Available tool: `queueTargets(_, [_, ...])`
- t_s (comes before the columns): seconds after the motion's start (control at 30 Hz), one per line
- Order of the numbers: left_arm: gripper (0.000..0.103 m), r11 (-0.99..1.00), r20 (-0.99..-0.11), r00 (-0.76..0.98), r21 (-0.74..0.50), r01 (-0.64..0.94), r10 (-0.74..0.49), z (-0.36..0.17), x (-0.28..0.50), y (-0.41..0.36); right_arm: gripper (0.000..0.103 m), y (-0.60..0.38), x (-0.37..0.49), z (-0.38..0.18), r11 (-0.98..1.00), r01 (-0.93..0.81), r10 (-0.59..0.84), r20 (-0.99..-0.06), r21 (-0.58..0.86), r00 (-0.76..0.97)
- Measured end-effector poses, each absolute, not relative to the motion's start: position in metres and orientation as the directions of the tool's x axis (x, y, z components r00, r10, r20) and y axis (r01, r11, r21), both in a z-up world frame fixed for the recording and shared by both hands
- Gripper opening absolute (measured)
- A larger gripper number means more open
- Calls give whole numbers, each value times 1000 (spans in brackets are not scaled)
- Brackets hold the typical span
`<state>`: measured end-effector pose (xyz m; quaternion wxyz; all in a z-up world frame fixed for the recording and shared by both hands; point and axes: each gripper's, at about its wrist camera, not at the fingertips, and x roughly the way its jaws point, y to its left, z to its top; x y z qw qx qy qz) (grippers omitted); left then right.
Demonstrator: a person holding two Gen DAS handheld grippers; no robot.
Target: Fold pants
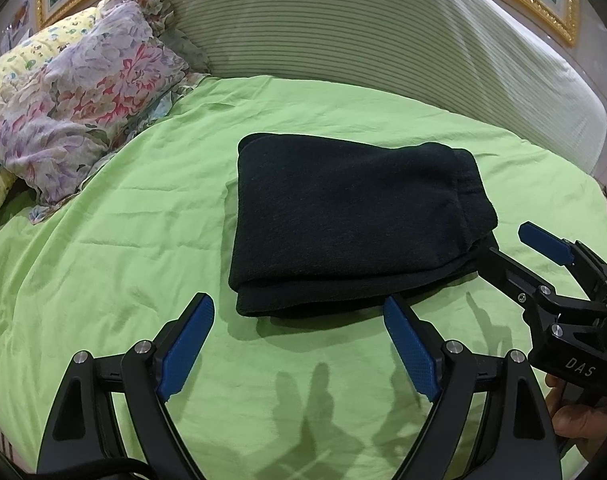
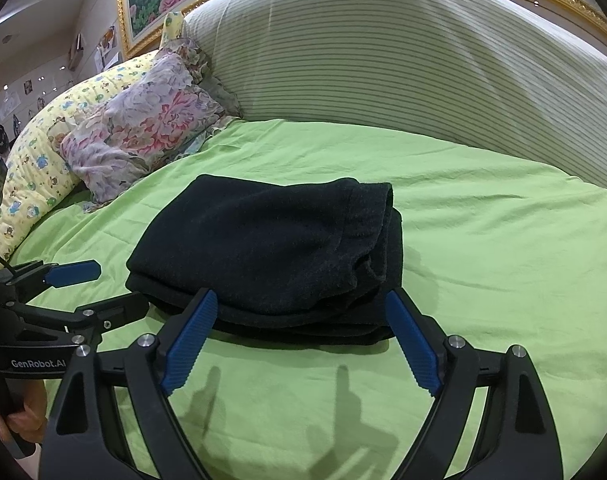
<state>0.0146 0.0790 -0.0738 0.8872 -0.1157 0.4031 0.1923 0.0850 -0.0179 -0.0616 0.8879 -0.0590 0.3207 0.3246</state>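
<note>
Pants (image 1: 343, 220) — one folded bundle — between two open grippers (image 1: 299, 316).

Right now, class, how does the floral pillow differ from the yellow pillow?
The floral pillow shows large pink and lilac blooms; the yellow pillow has small cartoon animals. The floral one lies in front, partly over the yellow one, nearer the pants. Both rest at the green sheet's left edge.

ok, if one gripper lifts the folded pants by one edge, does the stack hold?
Probably not. The pants look like soft knit in several loose layers, so they would likely droop and unfold. The open ends at the right already sag apart. Pushed, they would probably drag and bunch on the wrinkled sheet rather than slide.
</note>
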Motion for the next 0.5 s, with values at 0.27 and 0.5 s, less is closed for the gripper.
queueTargets(0.27, [88,901,-759,602,-50,-432,247,-72,14,78,87,-21,88,-59,783,-613,541,-603,106,586])
queueTargets(0.5, [88,901,-760,602,-52,-432,244,-70,16,78,87,-20,91,-56,777,-621,546,-600,104,584])
